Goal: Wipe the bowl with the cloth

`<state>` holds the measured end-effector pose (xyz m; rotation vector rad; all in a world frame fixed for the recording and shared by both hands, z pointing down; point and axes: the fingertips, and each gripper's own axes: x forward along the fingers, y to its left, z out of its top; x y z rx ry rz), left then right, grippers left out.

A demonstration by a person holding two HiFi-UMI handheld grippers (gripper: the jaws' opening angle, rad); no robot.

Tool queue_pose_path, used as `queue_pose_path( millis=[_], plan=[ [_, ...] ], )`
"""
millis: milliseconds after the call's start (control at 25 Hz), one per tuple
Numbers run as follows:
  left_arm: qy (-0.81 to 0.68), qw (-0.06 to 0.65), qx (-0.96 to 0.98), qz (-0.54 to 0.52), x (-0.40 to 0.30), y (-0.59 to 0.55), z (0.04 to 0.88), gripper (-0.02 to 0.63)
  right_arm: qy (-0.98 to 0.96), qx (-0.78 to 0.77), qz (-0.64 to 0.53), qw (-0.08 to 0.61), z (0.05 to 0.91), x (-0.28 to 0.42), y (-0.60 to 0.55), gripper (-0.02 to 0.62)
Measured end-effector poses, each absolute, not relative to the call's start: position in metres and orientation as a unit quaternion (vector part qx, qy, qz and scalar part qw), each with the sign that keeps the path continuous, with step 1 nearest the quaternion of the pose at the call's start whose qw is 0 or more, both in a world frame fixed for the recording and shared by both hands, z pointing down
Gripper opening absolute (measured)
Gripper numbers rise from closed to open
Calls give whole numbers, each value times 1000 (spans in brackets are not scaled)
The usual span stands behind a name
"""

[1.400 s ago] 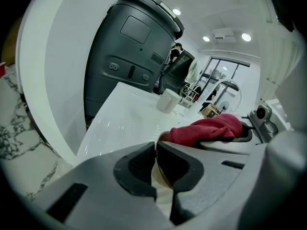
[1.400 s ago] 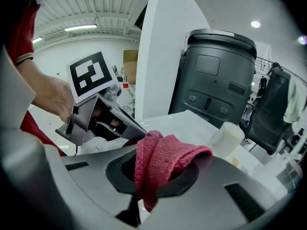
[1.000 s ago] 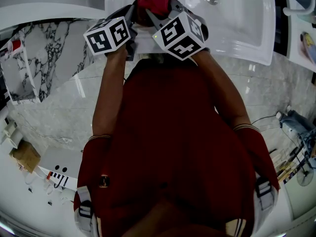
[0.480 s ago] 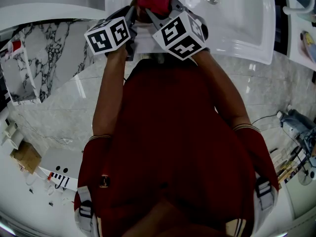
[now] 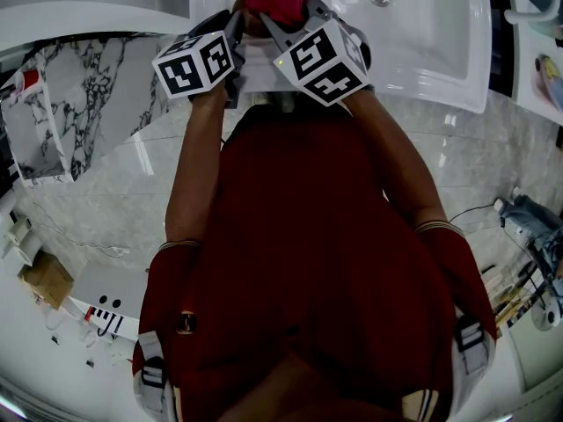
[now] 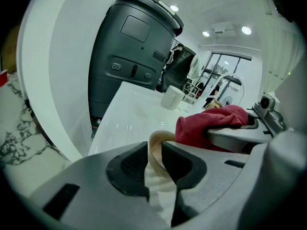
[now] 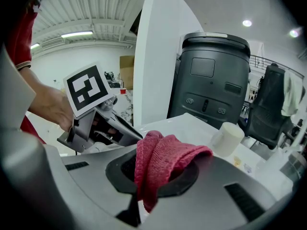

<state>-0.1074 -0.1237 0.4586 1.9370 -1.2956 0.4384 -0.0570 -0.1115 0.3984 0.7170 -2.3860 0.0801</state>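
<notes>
**L gripper** [image 6: 154, 166] jaws are pinched on bowl [image 6: 157, 139] rim. **R gripper** [image 7: 154, 178] jaws are clamped on cloth [image 7: 163, 159], at 2 o'clock of rim. Risk: bowl could be levered loose if pressed hard.

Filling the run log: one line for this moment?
left tongs: shut on bowl rim | right tongs: shut on cloth | cloth next to bowl rim

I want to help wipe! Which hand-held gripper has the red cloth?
The right hand-held gripper: its jaws pinch the red cloth. The left hand-held gripper clamps the rim of the cream bowl instead.
</notes>
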Motion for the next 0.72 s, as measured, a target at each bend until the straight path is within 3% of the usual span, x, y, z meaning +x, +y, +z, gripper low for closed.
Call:
queue_pose_path(
  millis=[520, 720],
  plan=[
    [-535, 293, 778, 150, -117, -121, 429, 78, -913, 296, 56, 275, 386, -56, -108, 29],
    [-536, 255, 794, 131, -115, -119, 412, 40, -915, 306, 58, 256, 378, -57, -105, 29]
  ],
)
